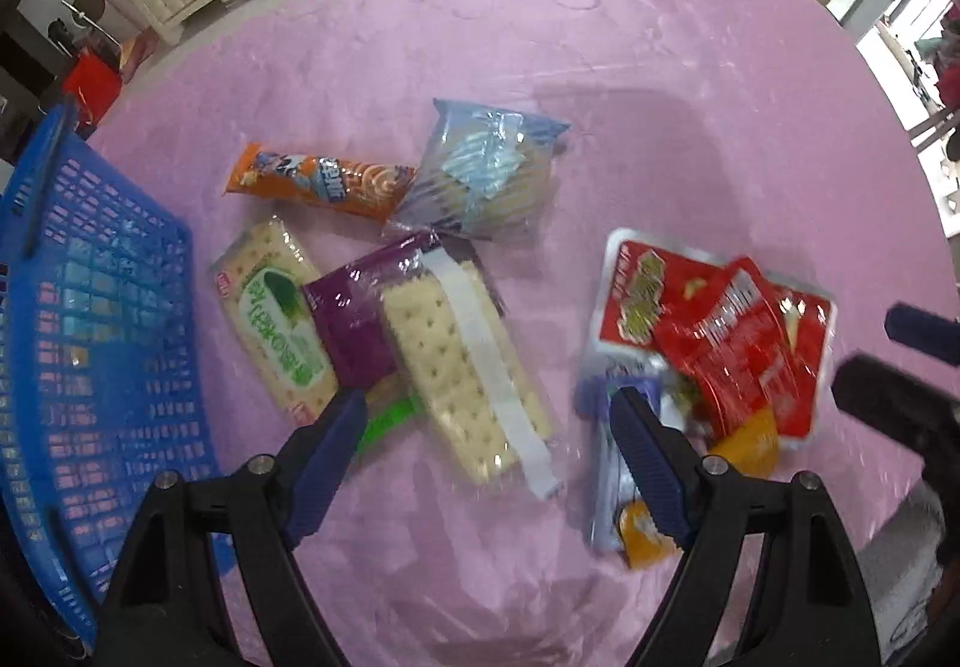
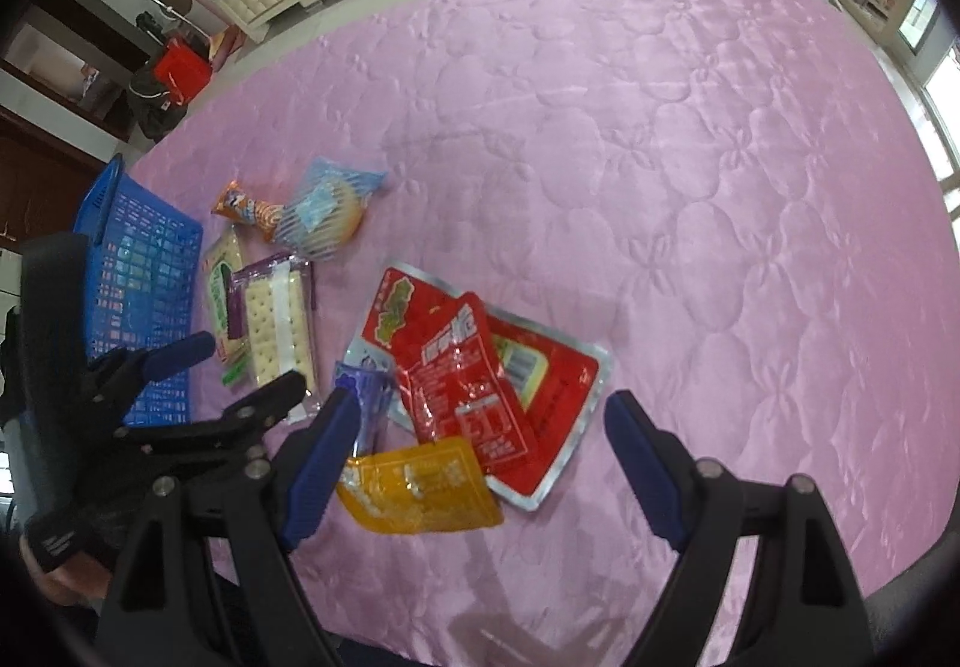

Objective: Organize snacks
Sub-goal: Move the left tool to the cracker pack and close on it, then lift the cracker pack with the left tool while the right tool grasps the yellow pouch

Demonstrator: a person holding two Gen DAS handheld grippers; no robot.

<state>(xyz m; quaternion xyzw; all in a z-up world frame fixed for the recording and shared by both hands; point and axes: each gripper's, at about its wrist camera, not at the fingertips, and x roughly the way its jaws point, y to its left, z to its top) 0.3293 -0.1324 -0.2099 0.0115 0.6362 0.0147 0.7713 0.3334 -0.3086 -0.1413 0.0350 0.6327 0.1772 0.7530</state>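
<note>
- Left wrist view: the left tool (image 1: pixel 487 415) hangs with its blue fingers wide apart, gripping nothing, above a purple-labelled cracker pack (image 1: pixel 444 343) lying on the pink quilted cover (image 1: pixel 660 66).
- A blue plastic basket (image 1: pixel 90 319) sits at the left; just beside it lies a green-labelled cracker pack (image 1: pixel 273 319), with an orange snack tube (image 1: pixel 318 181) and a blue-striped packet (image 1: pixel 486 175) beyond.
- Red pouches (image 1: pixel 720 325) overlap at the right.
- Right wrist view: the right tool (image 2: pixel 480 415) is also spread apart and empty (fingers either side of the pile), over the red pouches (image 2: pixel 480 367) and a yellow pouch (image 2: pixel 420 487).
- The left tool (image 2: pixel 240 367) shows at the left, near the basket (image 2: pixel 144 271).
</note>
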